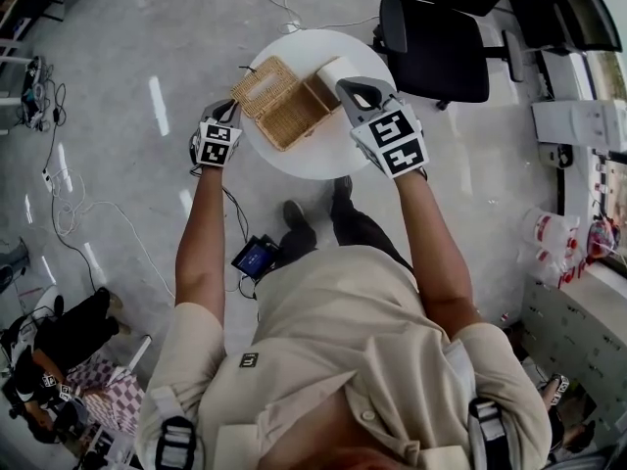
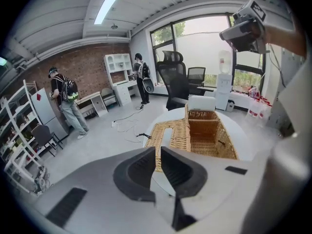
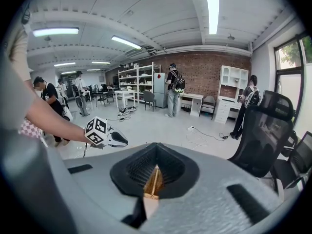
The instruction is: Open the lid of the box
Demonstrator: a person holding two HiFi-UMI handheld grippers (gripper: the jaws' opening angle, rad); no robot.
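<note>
A wicker box (image 1: 294, 116) stands on the round white table (image 1: 323, 160), its lid (image 1: 263, 81) folded out flat beside it. In the left gripper view the basket (image 2: 209, 130) is open at the top and the lid (image 2: 170, 135) lies to its left. My left gripper (image 1: 227, 109) hovers at the table's left edge, jaws nearly together (image 2: 158, 152) and empty. My right gripper (image 1: 355, 88) hangs above the box's right end, well clear of it (image 2: 228, 33). Its jaws (image 3: 155, 167) are shut, and only a sliver of wicker shows through the slit.
A white box (image 1: 333, 71) sits on the table behind the basket. A black office chair (image 1: 436, 47) stands just beyond the table on the right. Cables trail on the floor to the left (image 1: 59, 204). People stand far off by the shelves (image 2: 66, 106).
</note>
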